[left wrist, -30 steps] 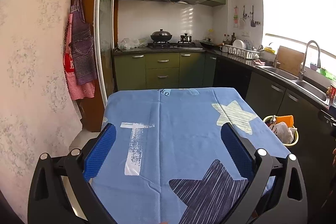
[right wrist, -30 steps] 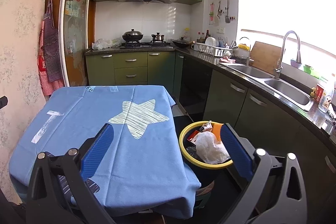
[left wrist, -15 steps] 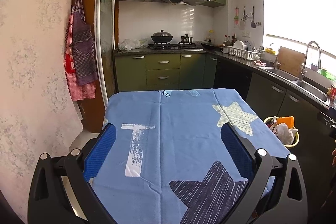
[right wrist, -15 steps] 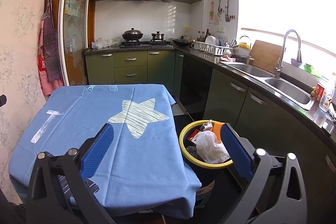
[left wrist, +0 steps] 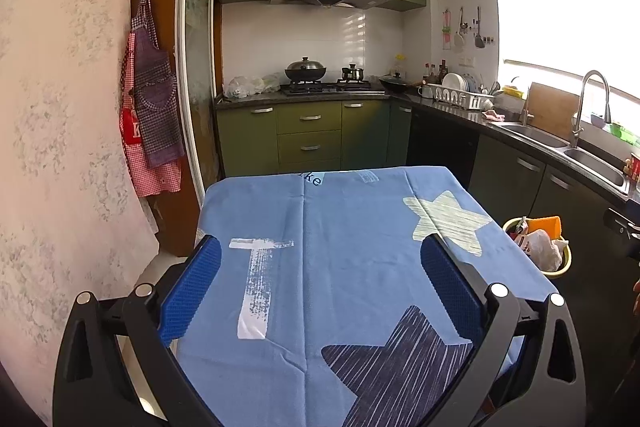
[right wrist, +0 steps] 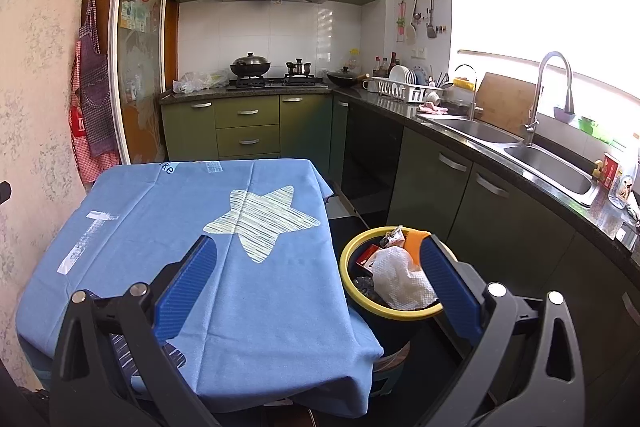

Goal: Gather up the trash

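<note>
Hovering unchanged with jaws wide and empty, left gripper (left wrist: 320,283) and right gripper (right wrist: 320,283) face a bare blue-clothed counter (right wrist: 160,211); trash fills the yellow-rimmed bin (right wrist: 394,277) lower right, suggesting collection is finished.

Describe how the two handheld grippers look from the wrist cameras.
Both match: the left gripper and right gripper each have a black plastic frame with triangular cut-outs and silver pivot bolts, carrying two flat fingers faced with textured blue pads. No cables, markings or sleeves show.

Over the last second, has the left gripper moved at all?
Barely: the left gripper has drifted slightly; the tablecloth and stove sit a touch lower in its view.
</note>
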Motion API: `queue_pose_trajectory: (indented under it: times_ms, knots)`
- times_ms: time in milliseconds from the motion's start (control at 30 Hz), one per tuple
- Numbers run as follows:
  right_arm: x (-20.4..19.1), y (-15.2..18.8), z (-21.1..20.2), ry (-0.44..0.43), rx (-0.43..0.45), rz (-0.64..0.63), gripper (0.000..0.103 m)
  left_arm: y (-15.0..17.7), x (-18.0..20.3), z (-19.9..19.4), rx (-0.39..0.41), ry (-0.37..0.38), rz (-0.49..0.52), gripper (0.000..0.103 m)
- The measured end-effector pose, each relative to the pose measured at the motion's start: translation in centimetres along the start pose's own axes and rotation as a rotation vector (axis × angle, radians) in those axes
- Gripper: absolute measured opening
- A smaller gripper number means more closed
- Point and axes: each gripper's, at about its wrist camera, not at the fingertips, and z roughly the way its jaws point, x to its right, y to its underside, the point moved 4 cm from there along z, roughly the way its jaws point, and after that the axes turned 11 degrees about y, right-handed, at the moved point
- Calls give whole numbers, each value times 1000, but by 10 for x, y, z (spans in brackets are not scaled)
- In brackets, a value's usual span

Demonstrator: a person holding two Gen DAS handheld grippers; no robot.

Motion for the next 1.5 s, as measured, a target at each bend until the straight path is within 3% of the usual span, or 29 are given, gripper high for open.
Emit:
queue_pose_trajectory:
  times_ms: [1167,1500]
  knots:
    - [0,7,12,2,-20,2,97,0,3,13,-36,-14,32,98]
    - [0,8,14,2,-25,1,97,-3,4,18,-28,17,19,98]
